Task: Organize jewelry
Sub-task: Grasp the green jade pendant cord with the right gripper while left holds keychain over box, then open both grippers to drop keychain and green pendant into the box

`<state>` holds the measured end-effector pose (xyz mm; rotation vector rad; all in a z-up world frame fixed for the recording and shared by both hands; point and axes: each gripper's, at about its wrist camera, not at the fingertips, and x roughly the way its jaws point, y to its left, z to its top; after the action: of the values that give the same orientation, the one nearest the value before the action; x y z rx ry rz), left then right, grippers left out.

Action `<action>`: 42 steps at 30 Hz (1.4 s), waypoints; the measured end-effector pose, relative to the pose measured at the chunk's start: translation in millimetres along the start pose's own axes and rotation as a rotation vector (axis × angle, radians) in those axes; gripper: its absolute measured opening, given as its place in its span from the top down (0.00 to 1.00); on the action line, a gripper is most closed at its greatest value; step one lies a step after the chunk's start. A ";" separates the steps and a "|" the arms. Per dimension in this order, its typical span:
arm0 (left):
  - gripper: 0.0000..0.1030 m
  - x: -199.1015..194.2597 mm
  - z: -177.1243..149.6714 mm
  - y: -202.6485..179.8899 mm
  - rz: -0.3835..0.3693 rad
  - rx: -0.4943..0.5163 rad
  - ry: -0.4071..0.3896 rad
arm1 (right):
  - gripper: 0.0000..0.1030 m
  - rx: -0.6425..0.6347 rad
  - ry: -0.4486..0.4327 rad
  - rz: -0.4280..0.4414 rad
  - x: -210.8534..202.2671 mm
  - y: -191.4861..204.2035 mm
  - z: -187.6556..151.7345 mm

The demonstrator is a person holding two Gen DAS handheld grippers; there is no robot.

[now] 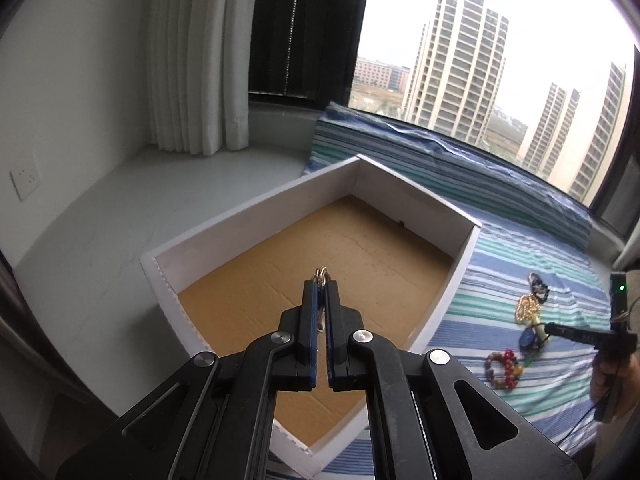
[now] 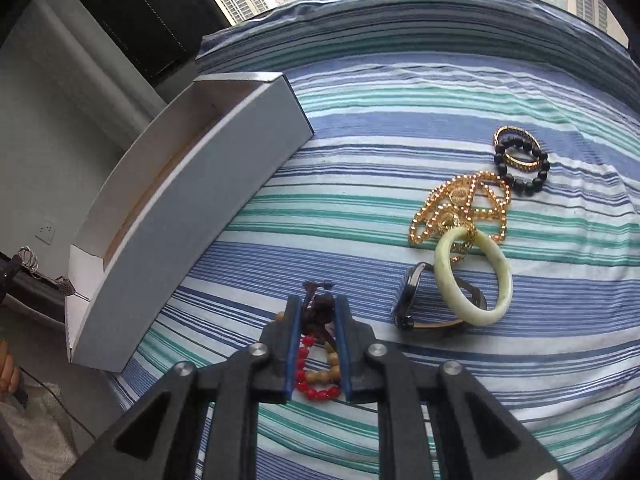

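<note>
A left gripper [image 1: 320, 286] hangs over the open white box [image 1: 256, 210], its blue pads nearly together on a set of silver rings [image 1: 321, 273] that pokes out just past the fingertips. The hold is above the box's bare brown cardboard floor, toward the near-left part of it, which suggests the rings are about to be set down there as the first piece sorted; nothing else shows inside the box.

The box sits at the left edge of a blue, white and green striped cloth [image 2: 360, 92] spread below a window, its long side wall facing the jewelry still waiting on the cloth.

The right gripper [image 2: 320, 308] is low over the cloth's near edge, jaws partly apart and straddling a red and tan bead bracelet [image 2: 316, 376]. The bracelet's dark knot lies between the fingertips, its beaded loop back between the fingers. Whether the pads press it or merely bracket it cannot be told.

Toward the cloth's right side, well clear of both grippers, lie a pale green bangle [image 2: 476, 276] resting across a dark watch [image 2: 412, 300], a heap of gold chain [image 2: 460, 204] touching the bangle's far rim, and beyond it a black bead bracelet [image 2: 520, 168] overlapping a gold bangle [image 2: 516, 136].
</note>
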<state>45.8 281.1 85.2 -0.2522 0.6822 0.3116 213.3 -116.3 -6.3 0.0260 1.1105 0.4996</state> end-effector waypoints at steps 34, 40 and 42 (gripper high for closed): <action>0.98 81.8 -4.1 17.2 0.129 -0.035 0.162 | 0.82 -0.541 0.102 0.146 79.5 321.7 80.7; 0.45 74.9 -4.5 23.8 0.172 -0.044 0.131 | 0.66 -0.487 0.088 0.135 88.2 308.8 85.8; 0.41 65.5 -3.3 21.5 0.177 -0.032 0.105 | 0.66 -0.468 0.075 0.138 81.9 301.4 87.1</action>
<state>84.1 312.9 37.4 -0.2405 0.8057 0.4813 204.4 204.0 43.5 -0.3284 1.0460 0.8803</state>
